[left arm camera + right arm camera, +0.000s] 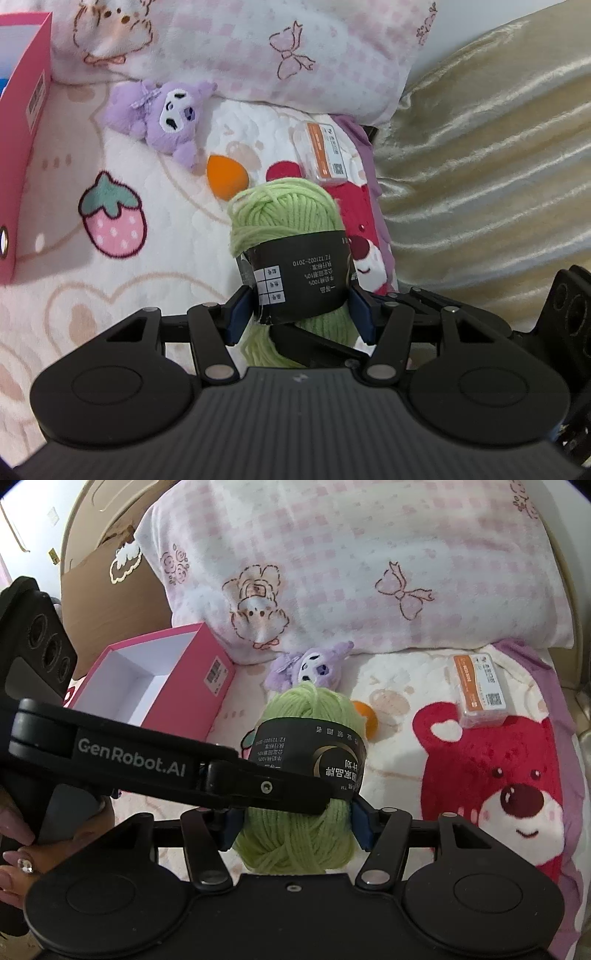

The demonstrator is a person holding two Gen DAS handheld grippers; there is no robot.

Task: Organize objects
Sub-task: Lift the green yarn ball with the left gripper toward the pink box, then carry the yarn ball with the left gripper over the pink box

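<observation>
A ball of green yarn (284, 218) with a black paper band is held above the bed. My left gripper (297, 314) is shut on its banded middle. My right gripper (295, 825) is shut on the lower end of the same yarn ball (310, 716), and the left gripper's arm (147, 760) crosses in front of it. An open pink box (159, 672) lies to the left; it also shows in the left wrist view (26, 122). A purple plush toy (162, 114), an orange sponge egg (225, 175) and an orange packet (325, 151) lie on the blanket.
A pink checked pillow (351, 565) lies along the back. A cardboard box (110, 587) stands behind the pink box. A gold satin cover (491, 155) lies to the right of the blanket with the red bear print (491, 771).
</observation>
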